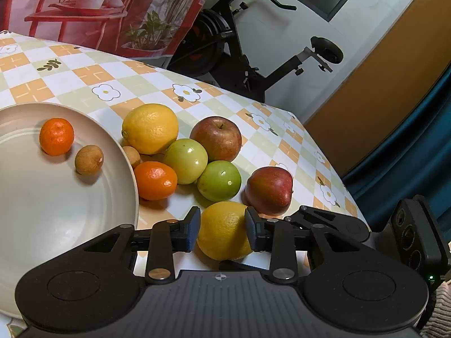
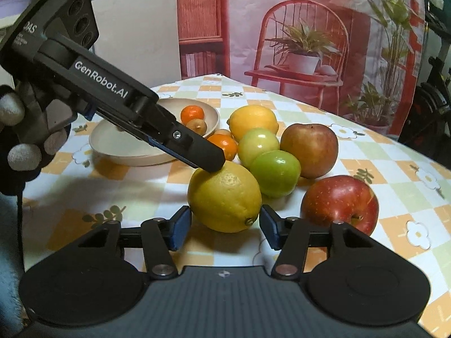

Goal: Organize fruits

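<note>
The rough-skinned yellow lemon [image 1: 224,231], resting on the checked floral tablecloth [image 1: 282,138] near the beige round plate [image 1: 124,155], is being clamped by the left gripper [image 1: 222,229] while the right gripper [image 2: 224,224] is being kept unclenched around it; squeezing should be kept gentle.

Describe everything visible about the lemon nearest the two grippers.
The near yellow lemon is oval with dimpled, glossy peel and a small brown stem nub facing the right camera. It lies on its side on the checked flowered tablecloth, apart from the plate. The left gripper is clamped on it; the right gripper brackets it, contact unclear.
</note>
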A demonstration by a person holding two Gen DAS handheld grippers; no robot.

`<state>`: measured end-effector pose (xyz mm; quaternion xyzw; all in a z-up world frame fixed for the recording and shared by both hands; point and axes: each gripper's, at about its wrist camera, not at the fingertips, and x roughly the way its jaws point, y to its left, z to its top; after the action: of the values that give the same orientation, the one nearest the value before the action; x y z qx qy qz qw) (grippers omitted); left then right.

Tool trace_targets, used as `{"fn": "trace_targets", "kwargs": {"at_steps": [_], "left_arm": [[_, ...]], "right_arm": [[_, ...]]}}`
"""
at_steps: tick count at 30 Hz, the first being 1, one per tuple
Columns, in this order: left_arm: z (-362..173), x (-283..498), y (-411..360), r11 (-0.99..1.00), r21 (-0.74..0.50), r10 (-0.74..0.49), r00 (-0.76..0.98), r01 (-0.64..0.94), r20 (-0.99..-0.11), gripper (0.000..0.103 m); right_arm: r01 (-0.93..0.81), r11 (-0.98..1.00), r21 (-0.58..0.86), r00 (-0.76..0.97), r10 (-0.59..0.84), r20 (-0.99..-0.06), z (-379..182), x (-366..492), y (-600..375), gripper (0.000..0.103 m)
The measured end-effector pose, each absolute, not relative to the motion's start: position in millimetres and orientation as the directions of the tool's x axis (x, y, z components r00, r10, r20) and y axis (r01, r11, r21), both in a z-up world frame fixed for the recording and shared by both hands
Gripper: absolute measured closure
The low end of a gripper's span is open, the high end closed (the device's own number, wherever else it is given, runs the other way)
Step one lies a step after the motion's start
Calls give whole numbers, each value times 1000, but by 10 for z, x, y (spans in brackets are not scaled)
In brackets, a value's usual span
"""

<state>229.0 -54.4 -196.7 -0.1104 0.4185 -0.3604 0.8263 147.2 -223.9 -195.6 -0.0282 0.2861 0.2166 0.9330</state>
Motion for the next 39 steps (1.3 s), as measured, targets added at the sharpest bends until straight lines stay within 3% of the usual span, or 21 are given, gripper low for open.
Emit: {"fn": "trace_targets", "kwargs": {"at_steps": [9, 29, 39], "left_arm": [[-1881, 2273, -406, 737, -465, -667, 413, 491, -620, 70], [-1968, 2290, -424, 726, -479, -675, 378, 494, -633, 65], [-1746, 2215, -333, 745, -429, -656, 443, 512, -611, 65]], "right_arm": [[-420, 900, 119, 761, 420, -494, -1905, 1466, -2157, 48], [-437, 893, 110, 731, 424, -534, -1964, 1501, -2083, 47], [-433, 895, 104, 771, 428, -471, -1867, 1478, -2022, 48]]}}
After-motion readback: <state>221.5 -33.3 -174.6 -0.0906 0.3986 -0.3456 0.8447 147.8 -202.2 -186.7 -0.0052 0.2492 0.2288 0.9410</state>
